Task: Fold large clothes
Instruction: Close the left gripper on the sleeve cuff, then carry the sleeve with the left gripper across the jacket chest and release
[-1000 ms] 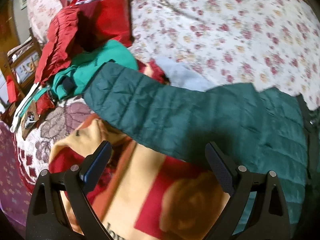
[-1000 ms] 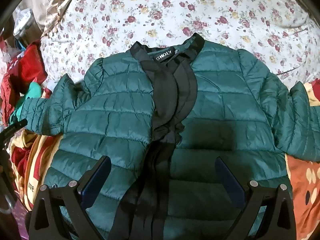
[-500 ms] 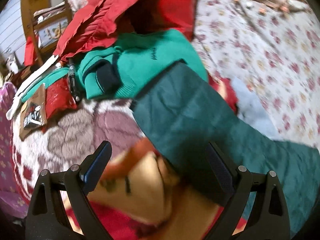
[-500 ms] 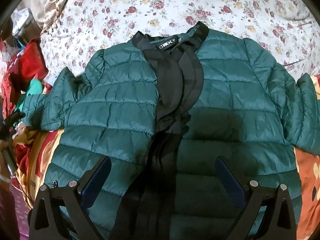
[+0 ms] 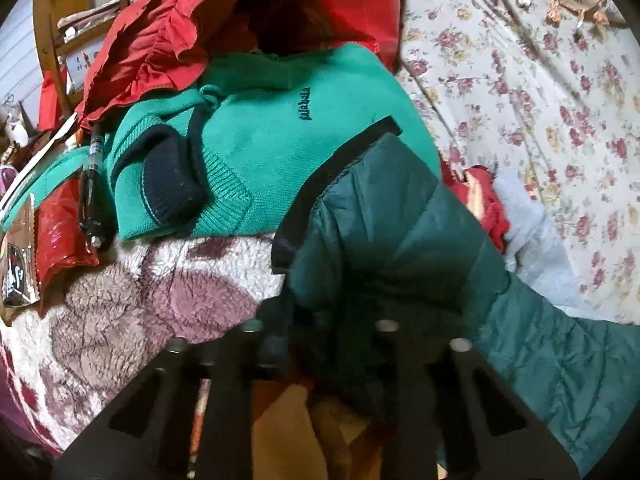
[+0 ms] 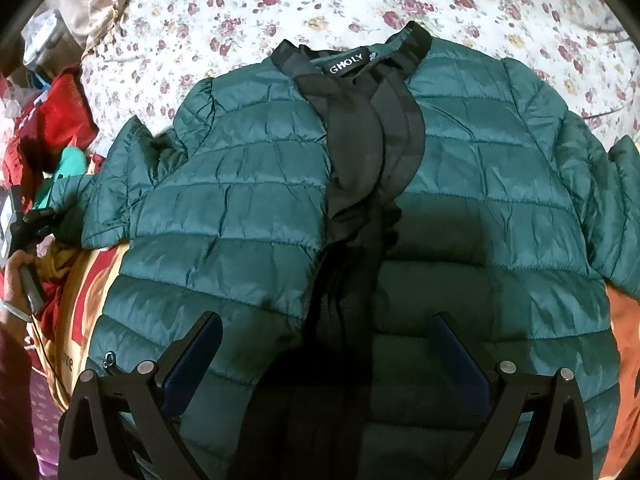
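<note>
Left claw (image 5: pixel 320 344) just clamped onto jacket sleeve (image 5: pixel 380 232) near cuff; you carry it across chest, seam straight. Right claw (image 6: pixel 324 360) gapes, unladen, over hem.

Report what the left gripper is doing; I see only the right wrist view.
Observer: The left gripper has just been closing and is shut on the jacket sleeve, a little short of the cuff.
Operator: Say what the cuff lies on.
Observer: The black-trimmed cuff overlaps a bright green sweater.
Operator: Name what sits behind that.
Observer: A red ruffled garment is piled behind the sweater.
</note>
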